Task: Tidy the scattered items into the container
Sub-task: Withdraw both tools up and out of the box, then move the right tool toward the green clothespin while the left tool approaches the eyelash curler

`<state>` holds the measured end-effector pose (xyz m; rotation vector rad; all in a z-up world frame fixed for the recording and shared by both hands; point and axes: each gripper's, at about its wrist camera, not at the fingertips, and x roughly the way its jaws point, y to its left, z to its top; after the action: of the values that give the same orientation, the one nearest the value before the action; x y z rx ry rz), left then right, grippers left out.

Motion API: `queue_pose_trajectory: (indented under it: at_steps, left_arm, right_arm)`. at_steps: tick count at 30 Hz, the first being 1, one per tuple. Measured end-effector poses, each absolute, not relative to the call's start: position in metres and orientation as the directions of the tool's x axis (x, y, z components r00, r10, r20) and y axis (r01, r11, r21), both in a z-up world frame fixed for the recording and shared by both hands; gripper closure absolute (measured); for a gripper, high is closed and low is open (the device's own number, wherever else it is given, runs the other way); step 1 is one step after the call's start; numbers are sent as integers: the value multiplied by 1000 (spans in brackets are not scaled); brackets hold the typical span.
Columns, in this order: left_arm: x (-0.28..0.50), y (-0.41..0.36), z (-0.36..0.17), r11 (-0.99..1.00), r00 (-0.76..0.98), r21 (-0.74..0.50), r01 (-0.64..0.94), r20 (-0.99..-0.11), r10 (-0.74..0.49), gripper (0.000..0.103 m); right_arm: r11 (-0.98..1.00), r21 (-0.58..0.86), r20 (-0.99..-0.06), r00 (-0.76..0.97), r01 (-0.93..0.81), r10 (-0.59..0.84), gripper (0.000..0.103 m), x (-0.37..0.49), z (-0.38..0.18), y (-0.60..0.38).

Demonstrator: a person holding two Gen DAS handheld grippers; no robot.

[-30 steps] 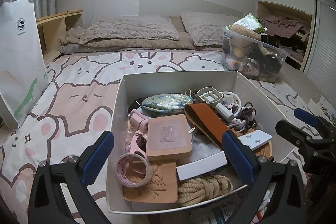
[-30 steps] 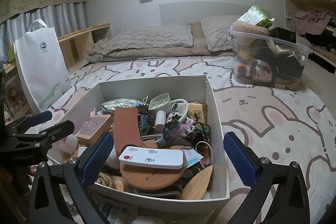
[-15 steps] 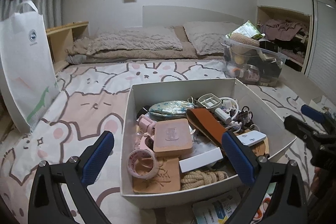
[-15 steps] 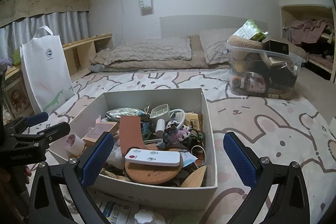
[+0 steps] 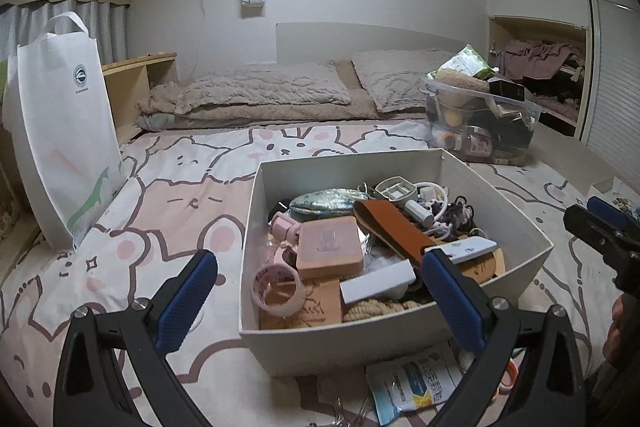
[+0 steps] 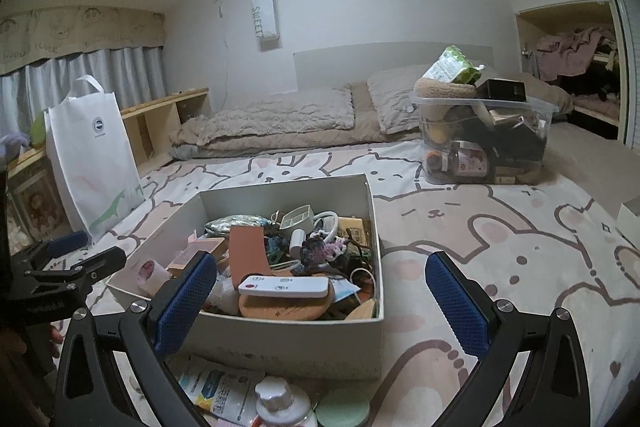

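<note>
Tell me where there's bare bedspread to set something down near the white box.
Free: the bedspread between the white box and the tote bag, and the stretch right of the box up to the clear bin. Crowded: inside the box, and its near side, where a printed packet and green lid lie.

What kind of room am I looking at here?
Most likely a bedroom: two beige quilted pillows lie along the far wall on a pink bunny-print bedspread, grey curtains hang at the left, and crumpled clothes fill a wall nook.
</note>
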<state>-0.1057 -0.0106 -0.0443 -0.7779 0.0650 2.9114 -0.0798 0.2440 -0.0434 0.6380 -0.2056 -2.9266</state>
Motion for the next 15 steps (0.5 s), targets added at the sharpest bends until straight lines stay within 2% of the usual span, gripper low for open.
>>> queue_pose_trajectory:
  at_steps: [15]
  left_arm:
    - [-74,-17,-66,-991,-858,-34,-133,-497,132,0]
  right_arm:
    - [-982,179,-426,-894,64,-135,0,-54,-64,256]
